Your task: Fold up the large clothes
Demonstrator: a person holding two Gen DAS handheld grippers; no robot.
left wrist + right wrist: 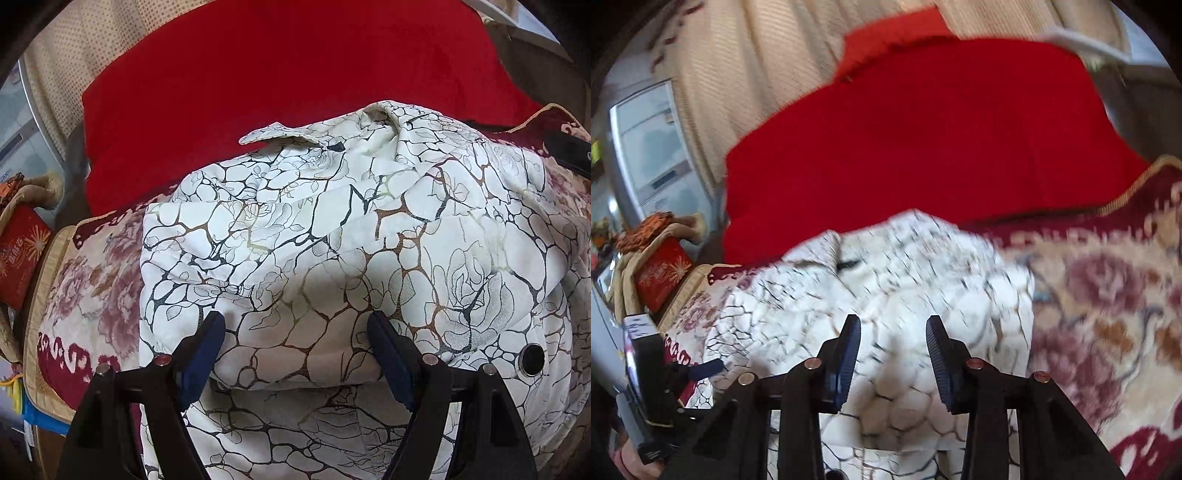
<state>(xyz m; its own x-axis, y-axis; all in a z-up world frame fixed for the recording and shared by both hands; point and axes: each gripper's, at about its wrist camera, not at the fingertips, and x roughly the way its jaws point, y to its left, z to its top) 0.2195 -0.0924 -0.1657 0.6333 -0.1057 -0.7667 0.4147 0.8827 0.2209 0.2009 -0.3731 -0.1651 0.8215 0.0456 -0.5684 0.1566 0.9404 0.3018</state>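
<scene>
A white garment [332, 258] printed with black and brown crackle lines and roses lies partly folded on a floral blanket, its collar [280, 134] at the far side. A black button [532, 360] shows near its right edge. My left gripper [295, 323] hangs just over the near part of the garment, jaws wide open, with cloth bulging between the blue pads [205, 354] and no pad pressing on it. In the blurred right wrist view, my right gripper [893, 323] stands open over the same garment [908, 280], nothing pinched. The left gripper [701, 369] shows at that view's lower left.
A cream and maroon floral blanket [92, 288] covers the surface and stretches right of the garment [1108, 314]. A red cloth [288, 81] lies behind the garment. A red box [22, 254] sits at the left edge. Beige fabric [757, 74] and a grey appliance [650, 147] stand further back.
</scene>
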